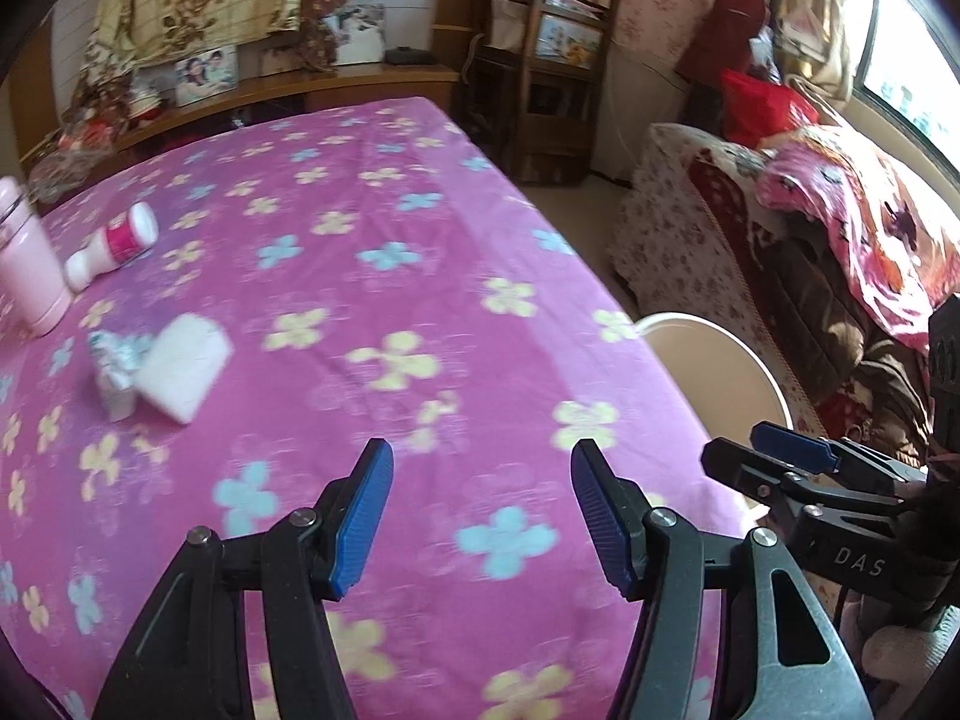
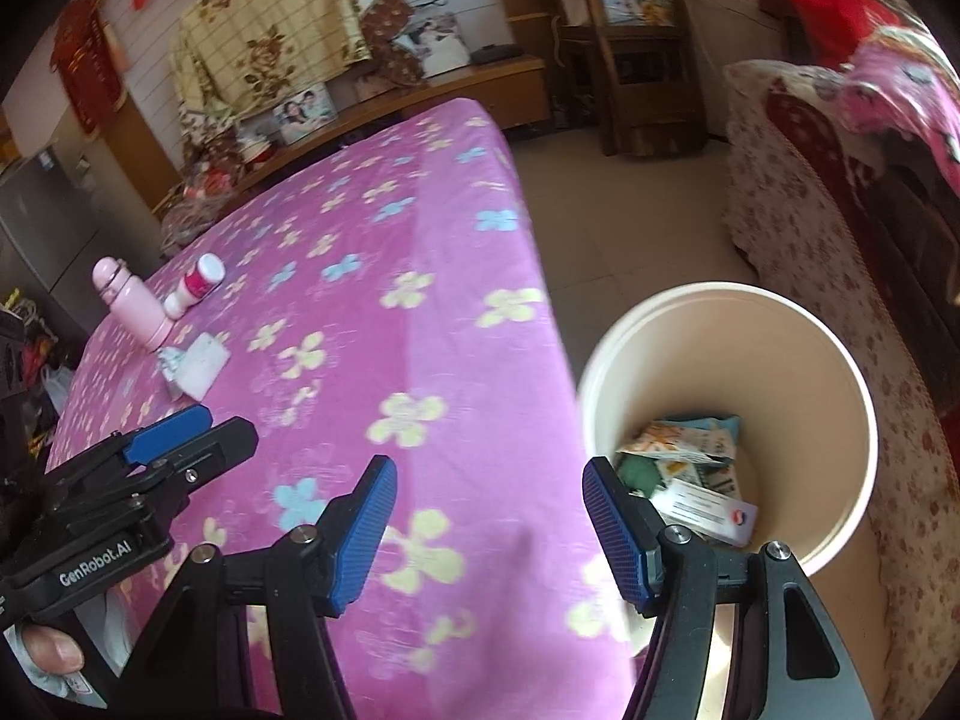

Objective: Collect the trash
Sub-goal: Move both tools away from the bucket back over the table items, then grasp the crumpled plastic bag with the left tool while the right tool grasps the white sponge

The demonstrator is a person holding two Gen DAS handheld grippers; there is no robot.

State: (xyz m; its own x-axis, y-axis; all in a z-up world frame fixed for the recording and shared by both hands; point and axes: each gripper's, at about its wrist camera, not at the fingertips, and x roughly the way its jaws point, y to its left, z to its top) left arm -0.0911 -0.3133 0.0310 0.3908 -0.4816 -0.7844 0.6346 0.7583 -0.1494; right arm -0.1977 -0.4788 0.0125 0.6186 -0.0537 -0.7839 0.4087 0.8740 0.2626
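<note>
A white tissue pack (image 1: 180,369) lies with a crumpled wrapper (image 1: 114,363) on the pink flowered table cover (image 1: 420,276), left of centre. A small white-and-pink bottle (image 1: 114,246) lies on its side behind them. My left gripper (image 1: 480,516) is open and empty above the table's near part. My right gripper (image 2: 489,531) is open and empty over the table's right edge, beside a cream bin (image 2: 840,384) holding snack wrappers (image 2: 684,450) and a white card. The tissue pack (image 2: 204,363) and bottle (image 2: 195,288) also show in the right wrist view.
A pink flask (image 1: 27,258) stands upright at the table's left. A sofa with floral covers (image 1: 750,252) runs along the right by the window. A wooden shelf (image 1: 540,72) and a low cabinet with photos stand at the back.
</note>
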